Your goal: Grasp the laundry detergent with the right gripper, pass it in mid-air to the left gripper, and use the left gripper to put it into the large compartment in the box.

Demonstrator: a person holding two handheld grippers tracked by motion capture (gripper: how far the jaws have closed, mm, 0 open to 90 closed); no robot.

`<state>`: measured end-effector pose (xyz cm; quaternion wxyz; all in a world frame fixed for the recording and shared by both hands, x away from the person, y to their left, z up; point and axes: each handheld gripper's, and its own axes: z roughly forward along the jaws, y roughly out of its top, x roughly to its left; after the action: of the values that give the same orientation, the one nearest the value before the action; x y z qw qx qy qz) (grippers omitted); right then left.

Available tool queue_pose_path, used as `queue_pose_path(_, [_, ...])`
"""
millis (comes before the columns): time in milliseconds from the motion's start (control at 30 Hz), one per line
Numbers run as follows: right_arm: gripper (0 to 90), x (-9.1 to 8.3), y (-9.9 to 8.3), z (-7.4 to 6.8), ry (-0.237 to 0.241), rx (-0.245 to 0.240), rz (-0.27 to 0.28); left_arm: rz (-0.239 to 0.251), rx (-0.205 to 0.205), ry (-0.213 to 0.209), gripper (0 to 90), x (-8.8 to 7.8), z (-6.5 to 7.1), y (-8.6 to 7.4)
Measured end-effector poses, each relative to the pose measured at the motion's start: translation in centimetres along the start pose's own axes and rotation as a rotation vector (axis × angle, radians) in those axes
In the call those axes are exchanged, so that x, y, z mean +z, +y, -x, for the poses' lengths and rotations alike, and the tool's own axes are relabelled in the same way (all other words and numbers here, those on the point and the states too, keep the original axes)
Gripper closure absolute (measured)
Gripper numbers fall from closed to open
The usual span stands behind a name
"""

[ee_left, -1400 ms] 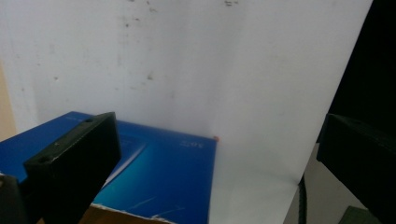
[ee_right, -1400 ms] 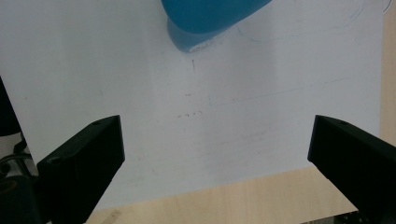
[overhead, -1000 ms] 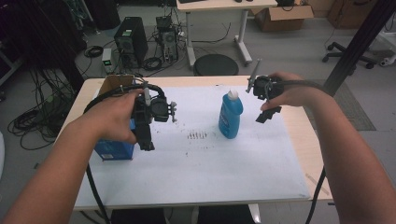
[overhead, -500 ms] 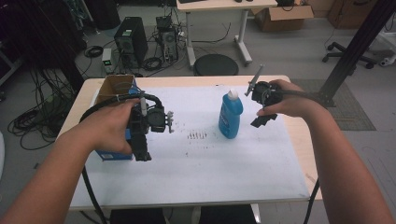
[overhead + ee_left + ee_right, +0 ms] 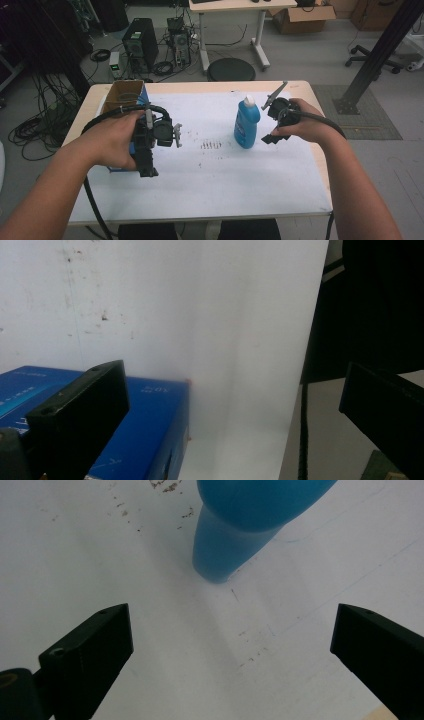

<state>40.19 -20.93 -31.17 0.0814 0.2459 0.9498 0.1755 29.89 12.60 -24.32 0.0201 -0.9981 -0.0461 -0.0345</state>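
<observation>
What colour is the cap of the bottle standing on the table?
White, on a blue bottle; the cap shows best in the high view.

PC towers [image 5: 135,42], round stool [image 5: 231,69] – cardboard box [image 5: 304,12]

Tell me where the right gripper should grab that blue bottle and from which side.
Probably the lower body of the blue bottle, not the narrow neck under its white cap. It stands upright and the body is widest there. Come in level from its right, where the right gripper already waits with jaws wide open.
</observation>
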Motion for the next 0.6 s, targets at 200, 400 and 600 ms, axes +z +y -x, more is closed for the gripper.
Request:
queue_pose_path(200, [3.5,0.7,-0.7,-0.5,-0.002,0.043,0.040,-0.019,0.023,0.006,0.2,0.2,0.2,0.3])
queue_pose_path(400, [3.3,1.5,-1.0,-1.0,-0.006,0.079,0.104,-0.018,0.033,0.005,0.2,0.5,0.3,0.6])
queue_pose_path(600, [3.2,2.8,-1.2,-1.4,-0.009,0.130,0.149,-0.013,0.036,0.002,0.2,0.6,0.4,0.7])
